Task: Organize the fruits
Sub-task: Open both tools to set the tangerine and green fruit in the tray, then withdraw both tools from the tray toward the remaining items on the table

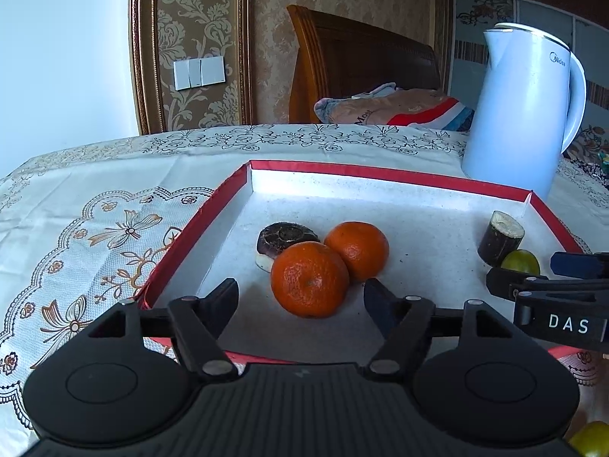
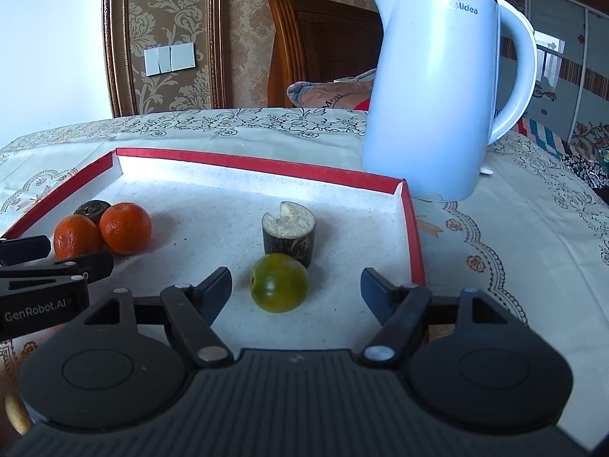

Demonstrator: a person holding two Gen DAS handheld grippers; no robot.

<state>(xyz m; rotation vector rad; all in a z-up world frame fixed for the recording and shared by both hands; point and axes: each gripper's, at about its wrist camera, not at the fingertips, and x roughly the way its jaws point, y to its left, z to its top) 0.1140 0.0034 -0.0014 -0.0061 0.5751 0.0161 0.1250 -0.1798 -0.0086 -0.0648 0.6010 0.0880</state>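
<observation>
The left gripper point(image 1: 300, 301) and right gripper point(image 2: 296, 289) are both spread wide and hold nothing, low over the near edge of a red-rimmed tray point(image 2: 266, 165) on a floral tablecloth point(image 1: 95, 209). Inside lie two oranges point(image 1: 310, 278) touching at the left, and a green fruit point(image 2: 279, 282) beside a dark cane stub point(image 2: 288, 232) toward the right edge. A white kettle point(image 2: 434, 95) stands past the far right corner.

Both wrist views low, close, facing wall; share red-rimmed tray point(image 1: 380, 176) point(image 2: 262, 165), kettle point(image 1: 521, 110) point(image 2: 437, 91).
</observation>
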